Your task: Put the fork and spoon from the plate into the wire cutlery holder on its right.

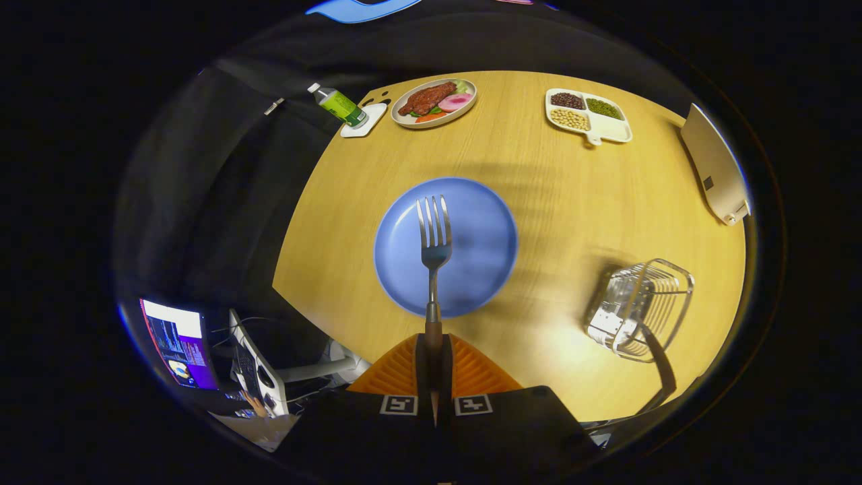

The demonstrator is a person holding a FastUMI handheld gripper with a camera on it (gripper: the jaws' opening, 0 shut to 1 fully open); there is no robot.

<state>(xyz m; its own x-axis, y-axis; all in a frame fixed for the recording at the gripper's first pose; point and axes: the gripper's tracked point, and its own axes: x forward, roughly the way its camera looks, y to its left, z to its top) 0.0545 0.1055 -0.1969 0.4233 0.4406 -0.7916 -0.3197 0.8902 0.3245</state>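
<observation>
Both tongs [433, 367] pinching fork [434, 236] above plate [397, 269]

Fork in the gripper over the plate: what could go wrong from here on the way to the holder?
1. The gripper pinches the fork only at the handle end; it may pivot or slip.
2. The wire cutlery holder looks light and could tip if hit.
3. Tines lead, so they may snag its wires.

A staged recording booth, not a real home: black cloth [202, 168] closes in a round wooden table [539, 202] set with dummy food on a plate [434, 102] and a 3-part tray [588, 116], while a lit monitor [178, 342] and cables sit at lower left.
</observation>
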